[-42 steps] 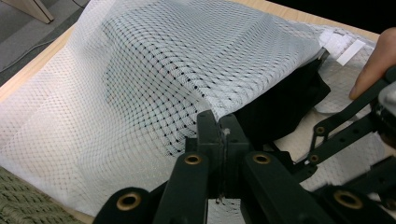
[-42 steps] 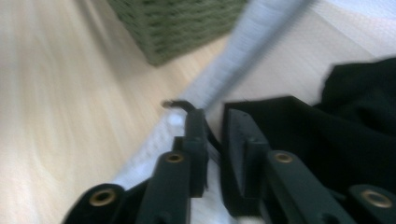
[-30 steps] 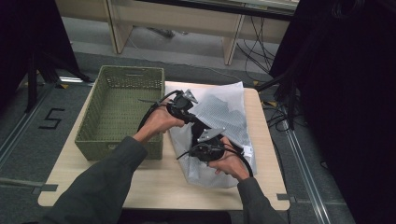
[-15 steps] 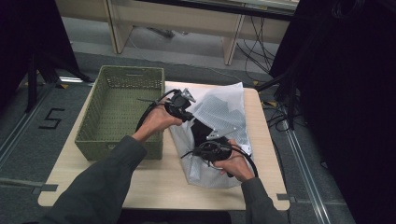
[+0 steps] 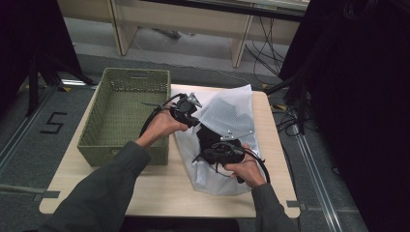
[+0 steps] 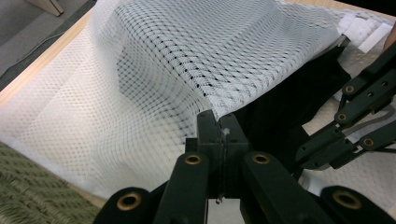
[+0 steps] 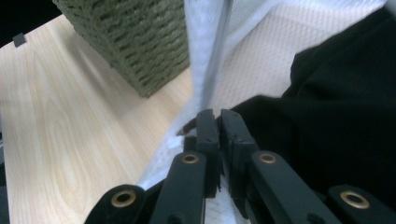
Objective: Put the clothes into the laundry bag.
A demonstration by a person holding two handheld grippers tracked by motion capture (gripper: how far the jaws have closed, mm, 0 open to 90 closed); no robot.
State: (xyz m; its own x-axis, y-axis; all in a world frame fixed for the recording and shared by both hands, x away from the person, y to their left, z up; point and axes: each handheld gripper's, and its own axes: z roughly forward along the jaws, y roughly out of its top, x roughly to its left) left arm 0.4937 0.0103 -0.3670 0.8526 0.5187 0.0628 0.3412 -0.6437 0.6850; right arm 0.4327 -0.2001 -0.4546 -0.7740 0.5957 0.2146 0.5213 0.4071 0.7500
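A white mesh bag (image 5: 232,108) lies on the table with a black garment (image 5: 208,137) in its mouth. My left gripper (image 5: 196,121) is shut on the bag's upper edge and holds it raised; the left gripper view has its jaws (image 6: 223,128) pinched on the mesh (image 6: 163,70) above the black garment (image 6: 280,112). My right gripper (image 5: 200,157) points left over the garment. Its jaws (image 7: 217,119) are shut at the garment's edge (image 7: 336,116), where dark cloth meets the bag's lower layer (image 7: 243,70).
A green woven basket (image 5: 135,72) stands left of the bag, close beside it (image 7: 135,42). Bare wooden tabletop (image 5: 145,188) runs along the near edge. The right gripper's linkage (image 6: 364,112) sits close to my left jaws. Dark equipment and cables stand to the right.
My right gripper has shifted slightly to the right over the black garment. The left gripper has kept still with the bag's edge raised.
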